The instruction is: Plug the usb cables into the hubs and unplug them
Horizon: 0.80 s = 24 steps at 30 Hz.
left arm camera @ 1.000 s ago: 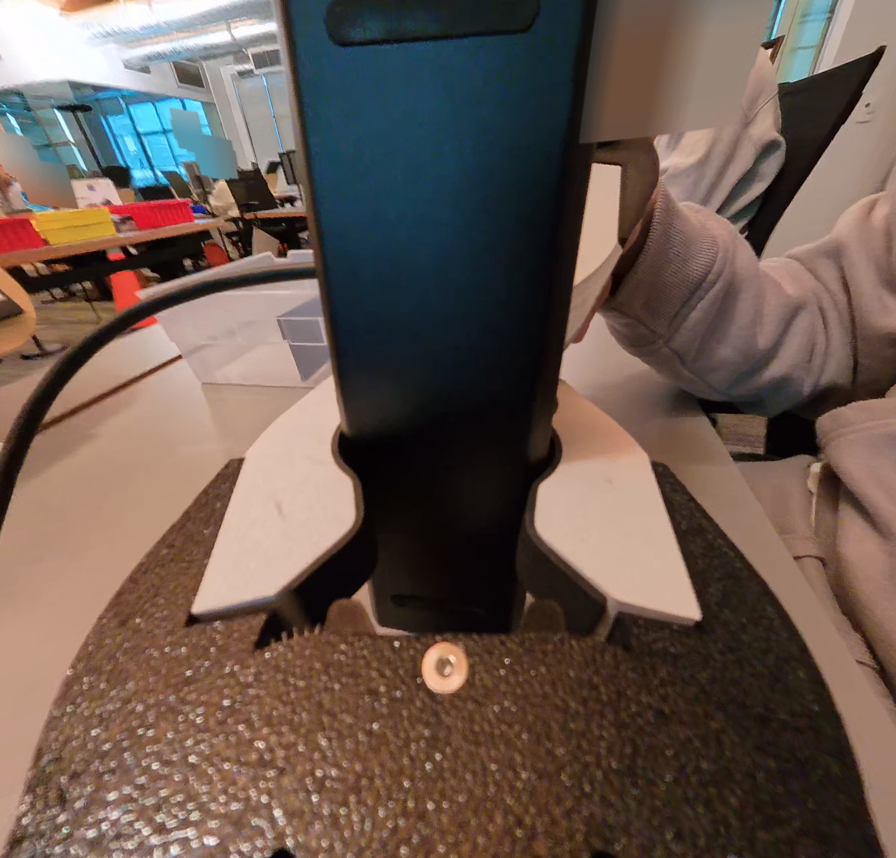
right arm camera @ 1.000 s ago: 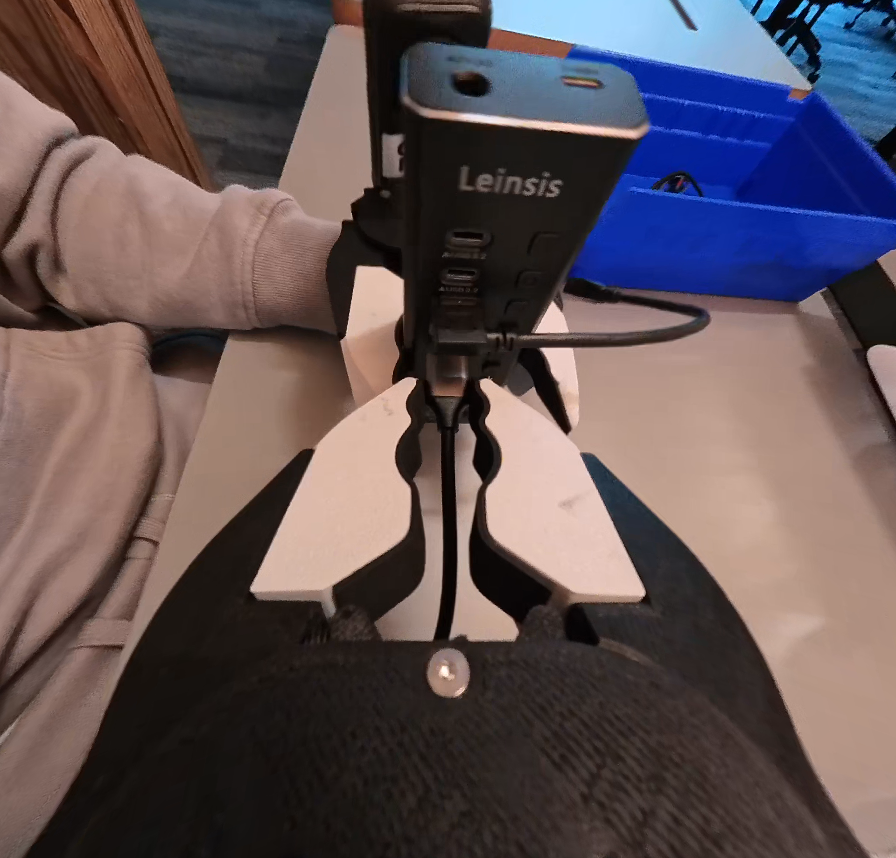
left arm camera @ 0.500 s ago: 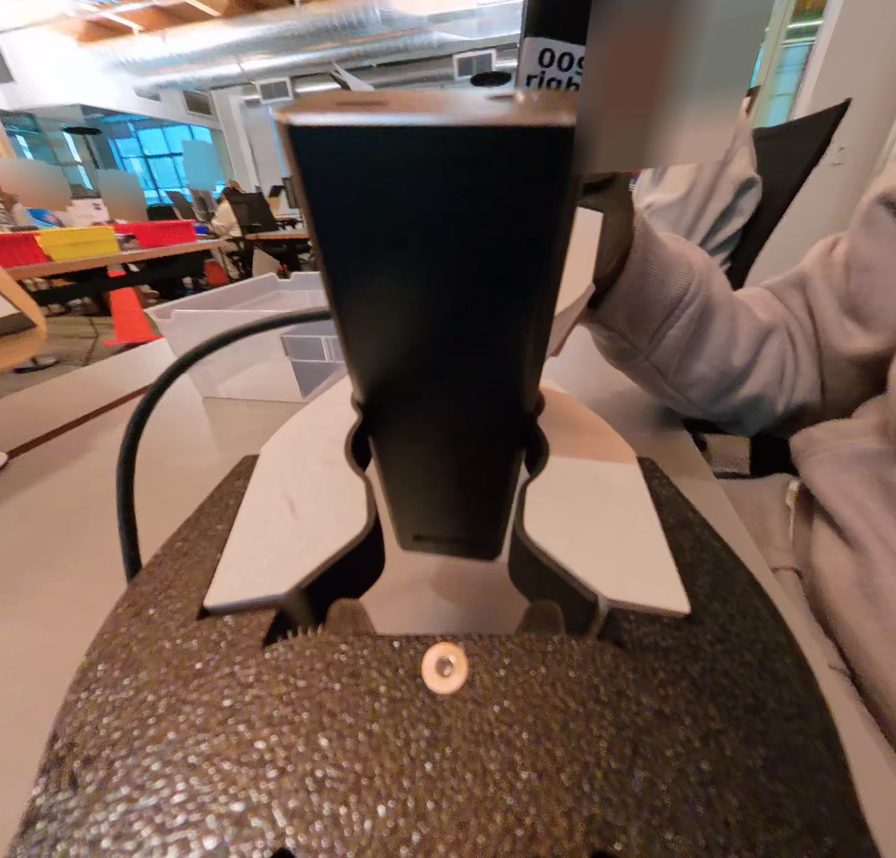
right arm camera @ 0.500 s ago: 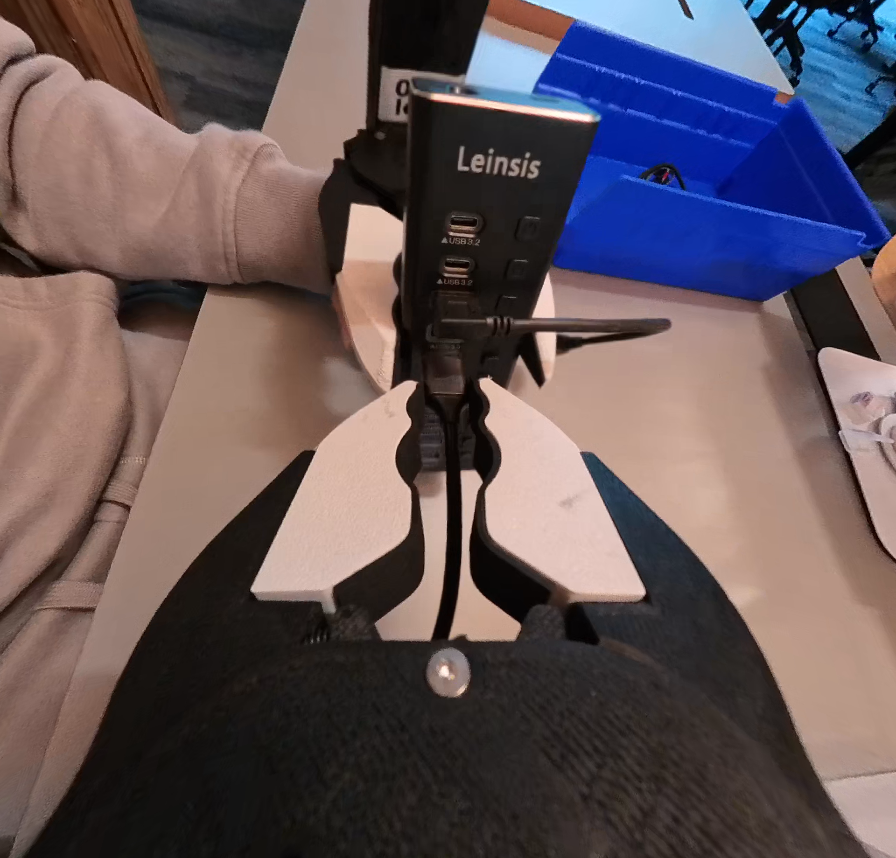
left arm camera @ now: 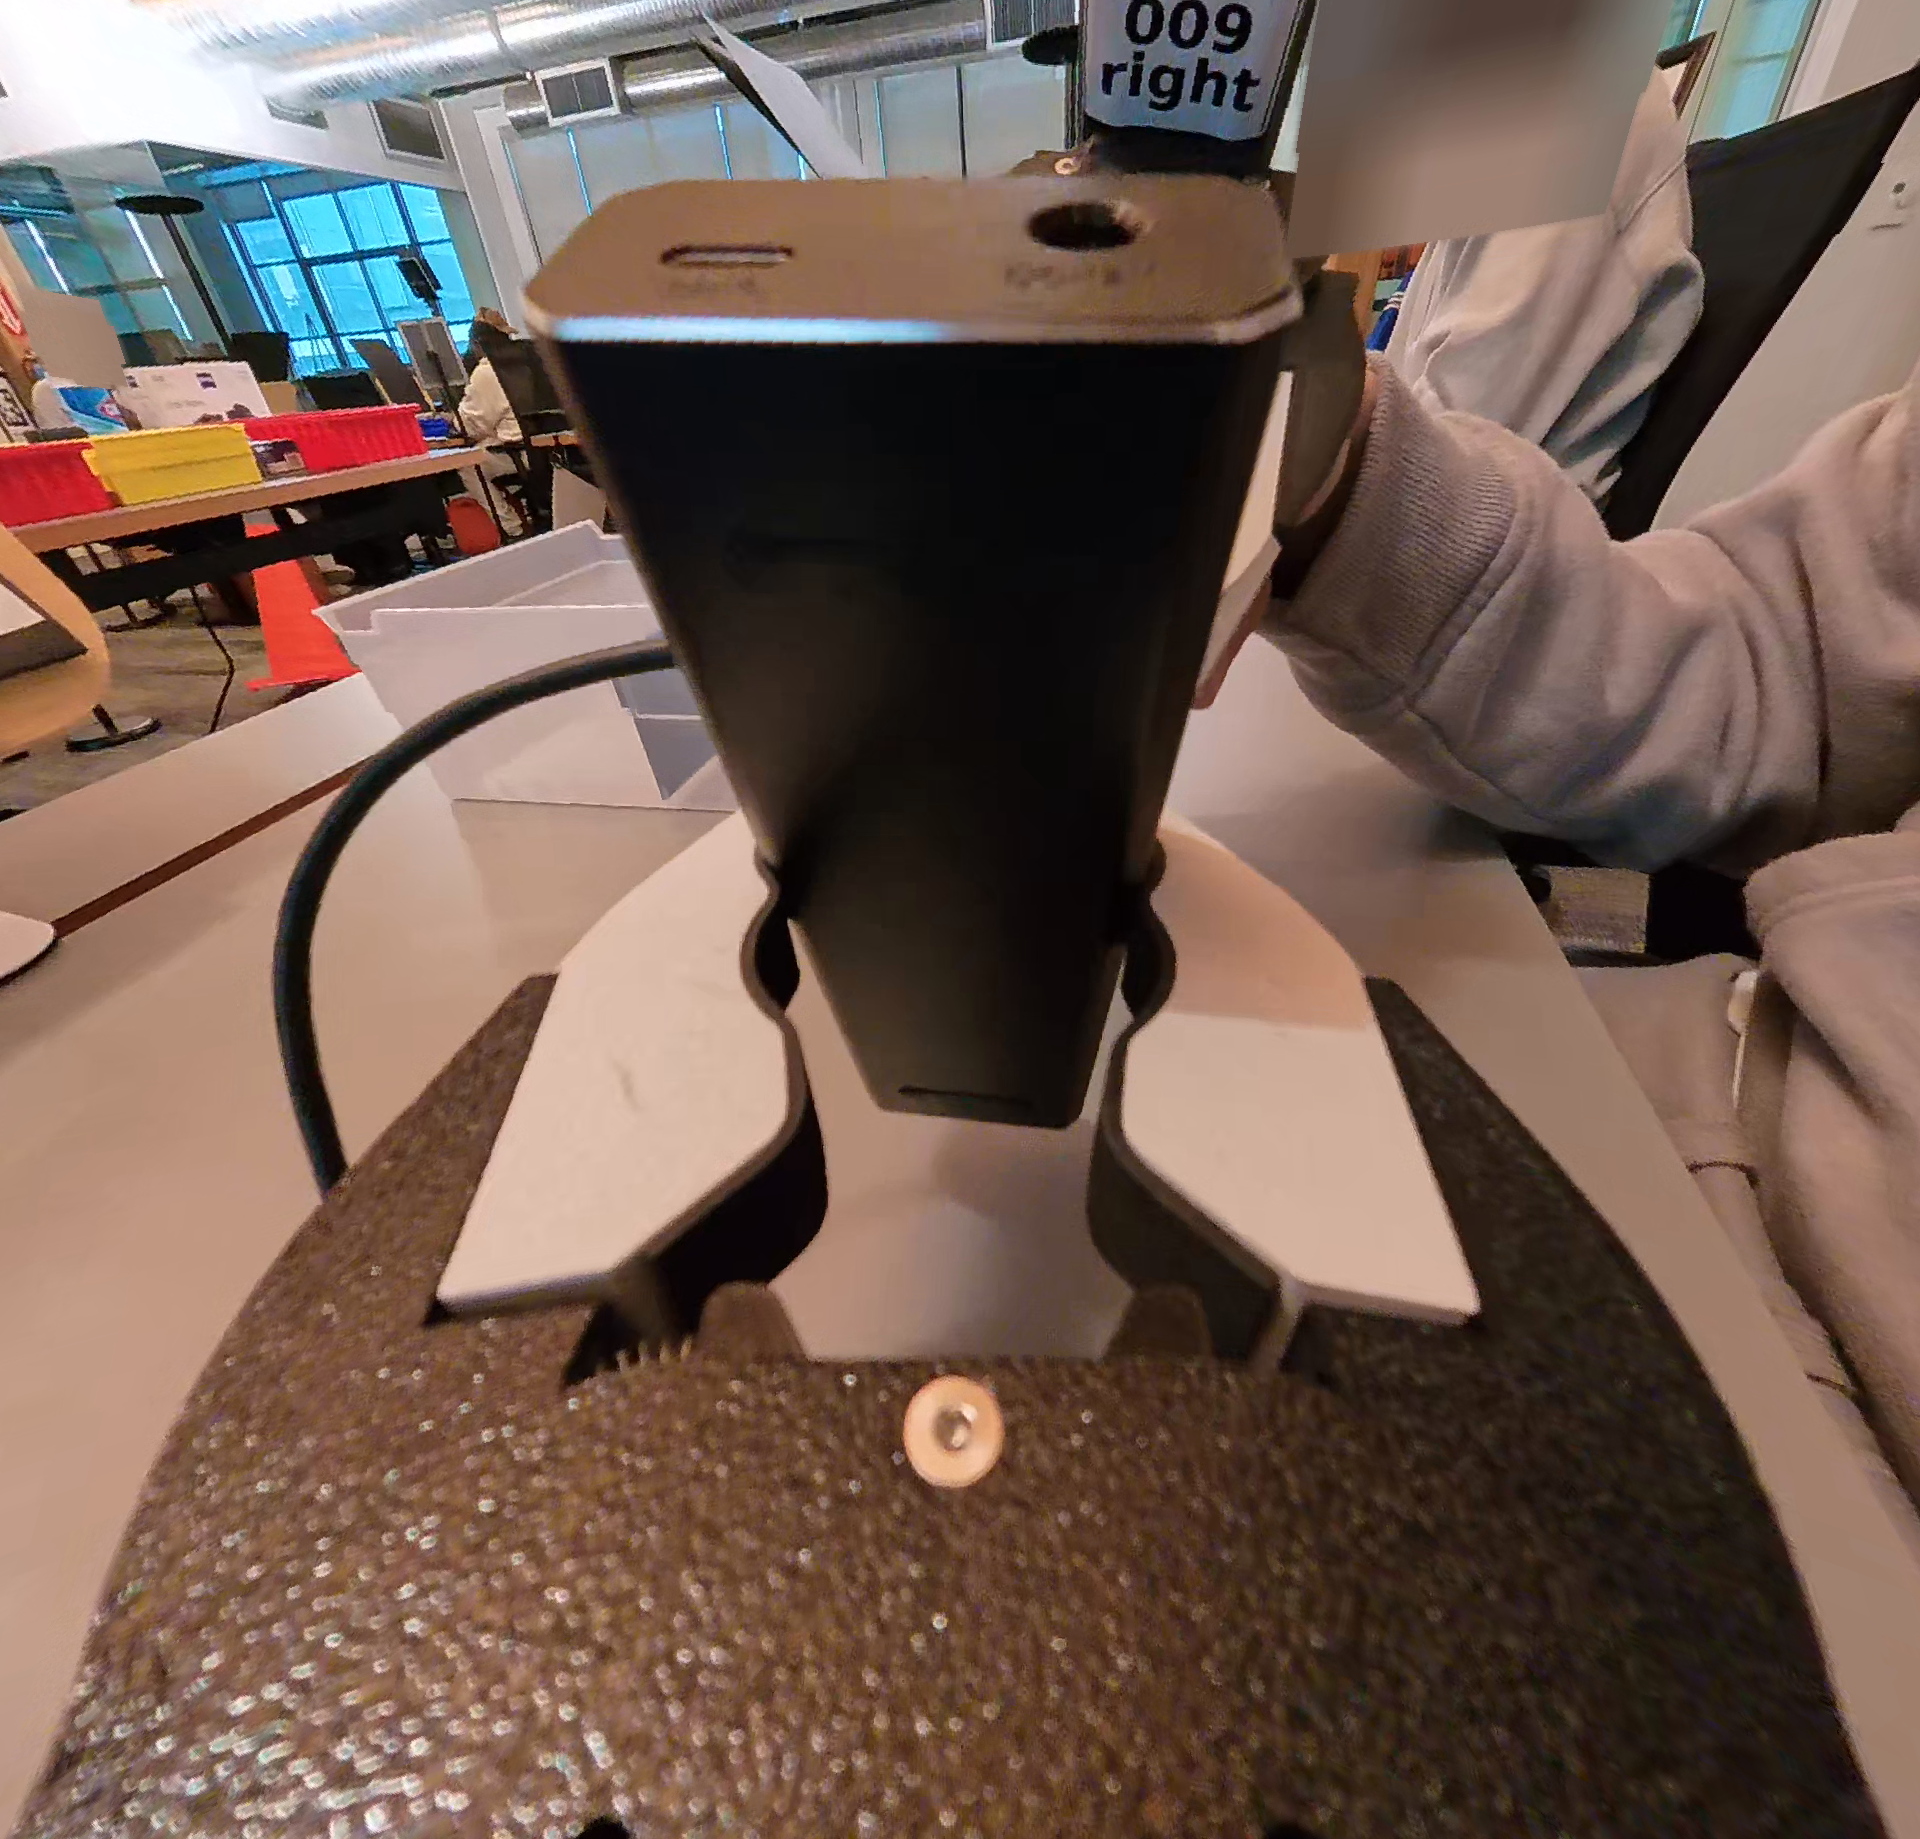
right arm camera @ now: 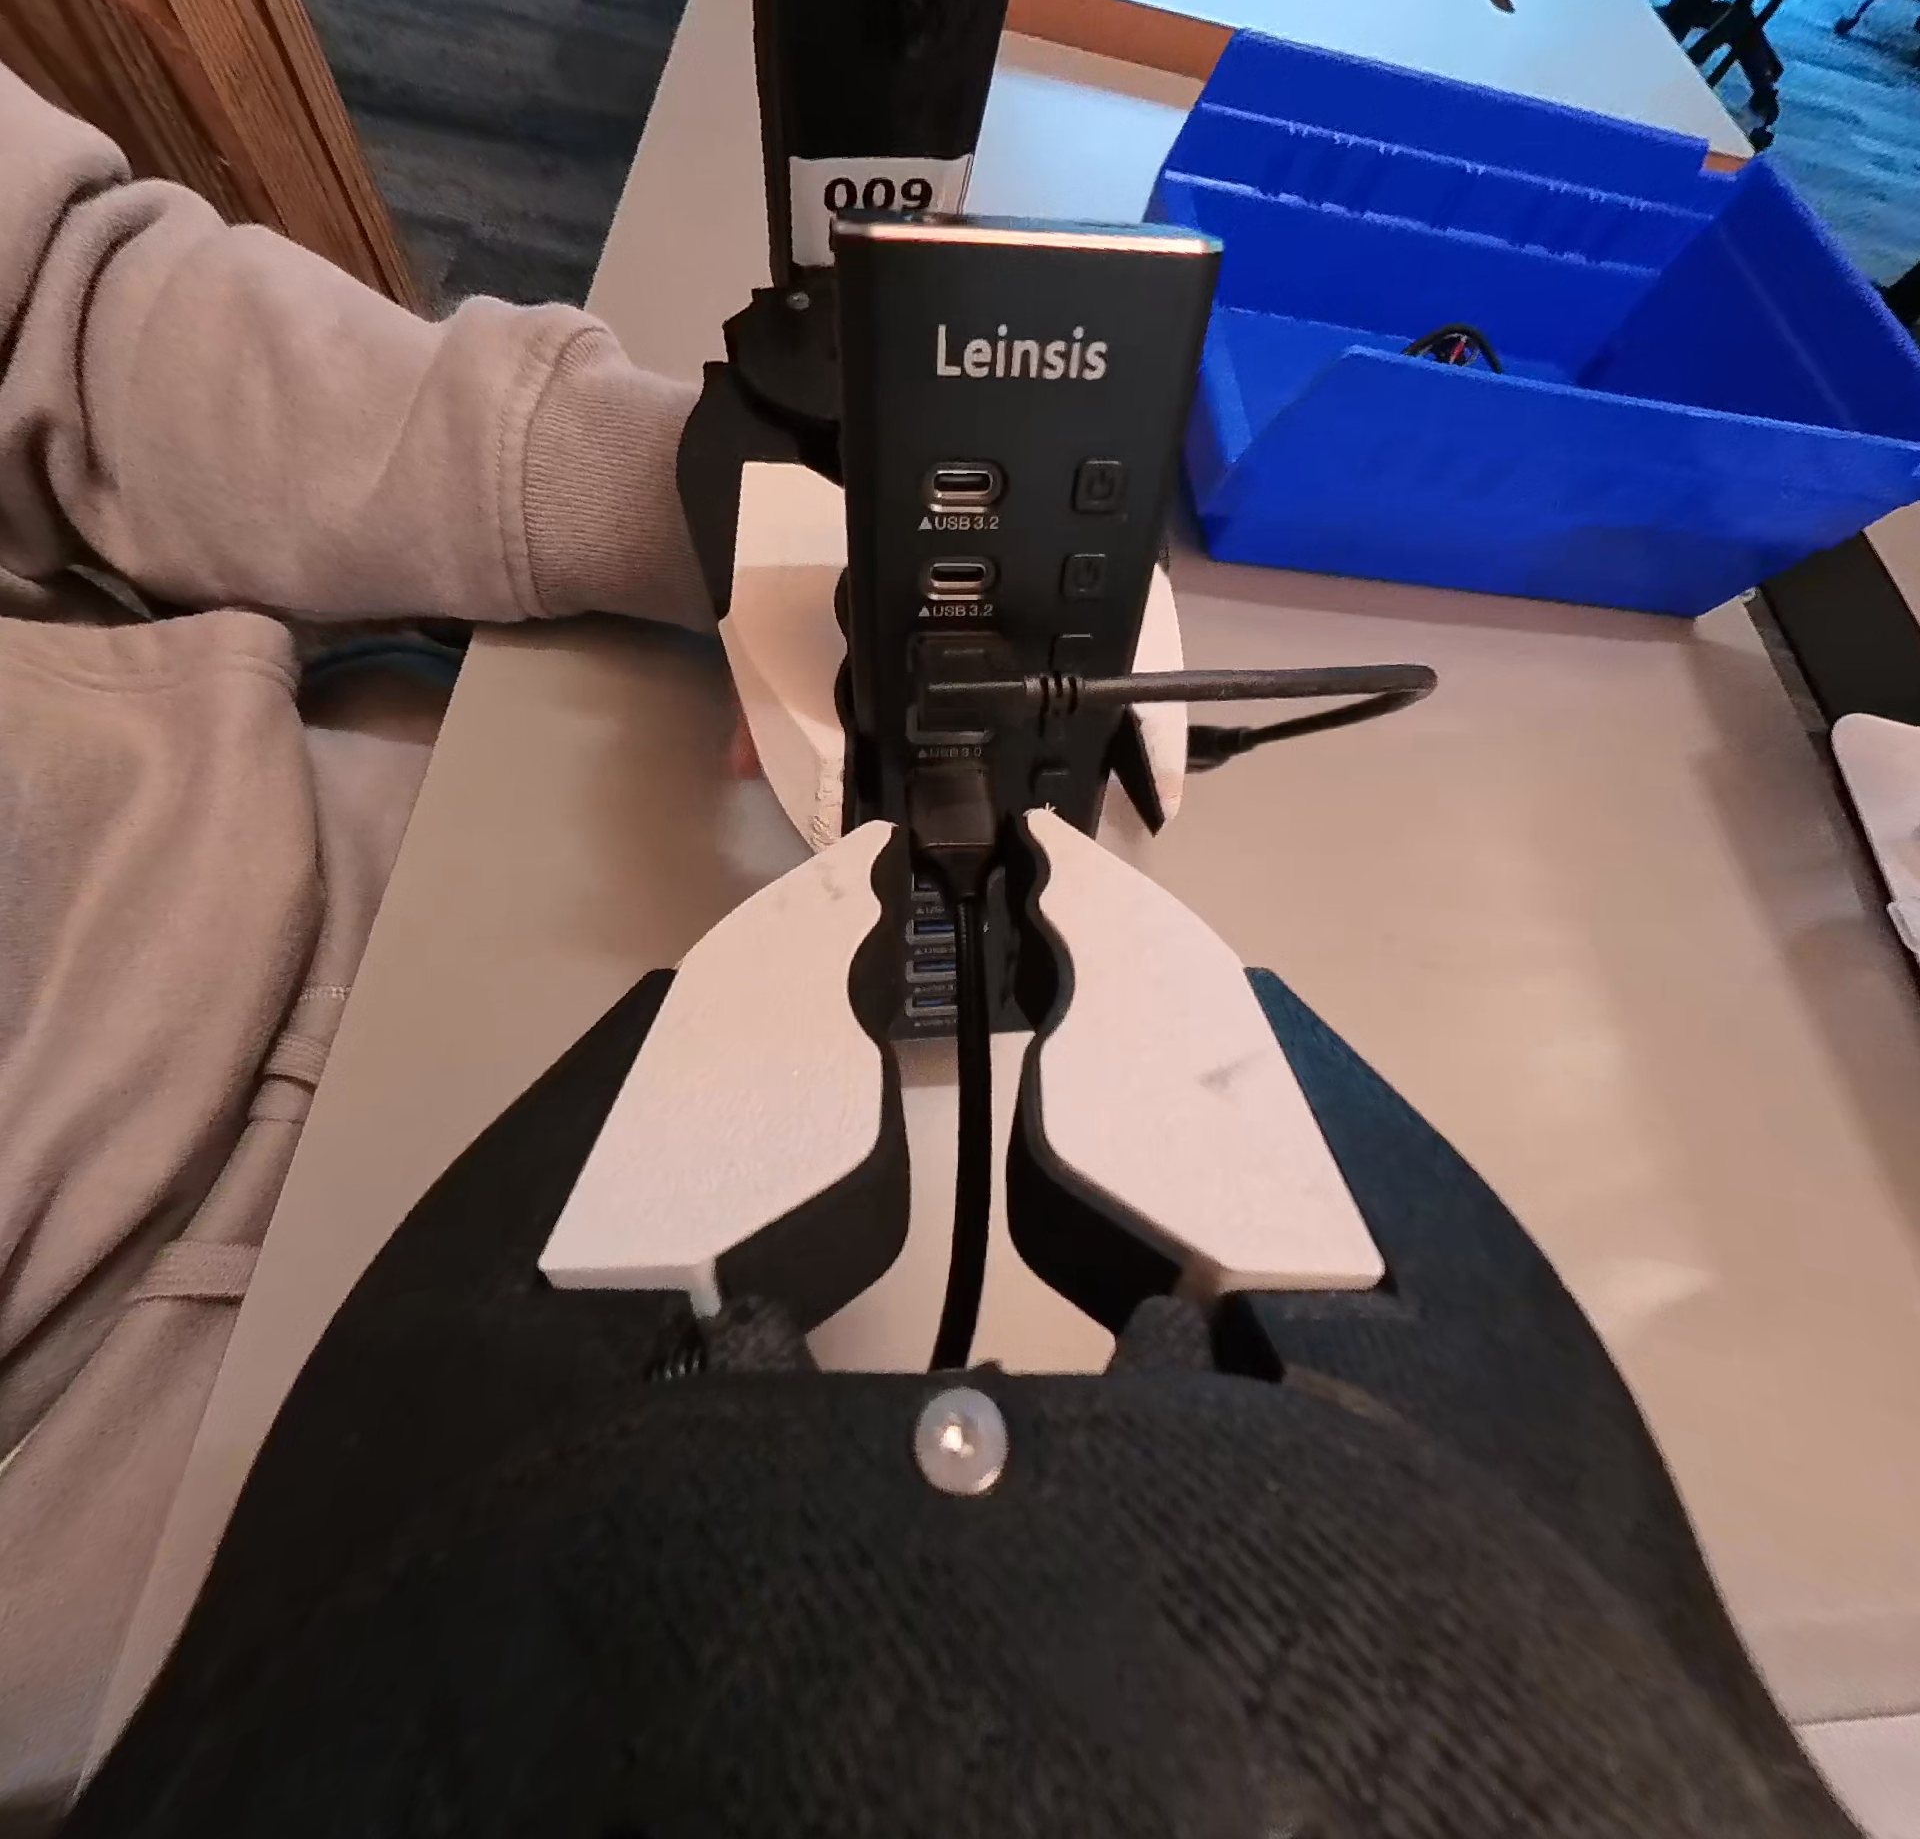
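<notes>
Hub: tall black metal USB hub (right arm camera: 1023, 501) upright, pinched near its base by left gripper (left arm camera: 951, 885).
Plug: black USB plug with cable (right arm camera: 951, 818) clamped in right gripper (right arm camera: 961, 833), at a port.
Risk: angled push could jam plug or twist hub loose.
Snag: second black cable (right arm camera: 1195, 688) crosses nearby.

Blue divided bin (right arm camera: 1558, 418) sitting at the far right edge of the pale table (right arm camera: 1455, 958); white tray (left arm camera: 520, 688) out toward the far edge; red and yellow bins (left arm camera: 177, 459) lined up on a distant table; grey sleeve (left arm camera: 1558, 646) resting over the near edge.
</notes>
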{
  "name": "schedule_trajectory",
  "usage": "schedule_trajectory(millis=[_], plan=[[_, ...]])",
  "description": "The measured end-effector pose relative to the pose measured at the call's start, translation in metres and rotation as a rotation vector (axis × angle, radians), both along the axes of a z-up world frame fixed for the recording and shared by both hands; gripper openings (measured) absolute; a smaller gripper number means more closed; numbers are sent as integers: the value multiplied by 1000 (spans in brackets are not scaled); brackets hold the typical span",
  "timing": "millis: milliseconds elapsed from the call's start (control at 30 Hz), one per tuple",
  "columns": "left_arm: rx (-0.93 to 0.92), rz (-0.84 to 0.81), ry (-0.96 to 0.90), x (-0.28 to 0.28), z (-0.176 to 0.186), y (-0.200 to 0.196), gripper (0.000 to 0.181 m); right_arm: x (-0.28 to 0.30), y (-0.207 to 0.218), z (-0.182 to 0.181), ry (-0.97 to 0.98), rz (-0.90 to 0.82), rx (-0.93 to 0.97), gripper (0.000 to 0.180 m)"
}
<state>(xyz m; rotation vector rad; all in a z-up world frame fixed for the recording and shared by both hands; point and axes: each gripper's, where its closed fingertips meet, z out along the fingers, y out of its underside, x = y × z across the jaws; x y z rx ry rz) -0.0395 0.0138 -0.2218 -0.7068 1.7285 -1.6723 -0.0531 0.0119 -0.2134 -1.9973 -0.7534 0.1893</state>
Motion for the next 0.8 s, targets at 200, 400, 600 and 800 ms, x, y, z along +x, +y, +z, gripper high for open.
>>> schedule_trajectory(millis=[200,400,600,800], plan=[[26,13,-10,0,3,1,62,1,-2,1,4,-13,-24,18],[34,-39,-5,-5,8,-6,62,-1,-11,1,69,-2,-59,18],[-22,83,-38,-13,26,37,61,64,-44,29,130,-219,24,18],[-57,119,-163,-39,84,53,61,135,-96,144,191,-425,453,18]])
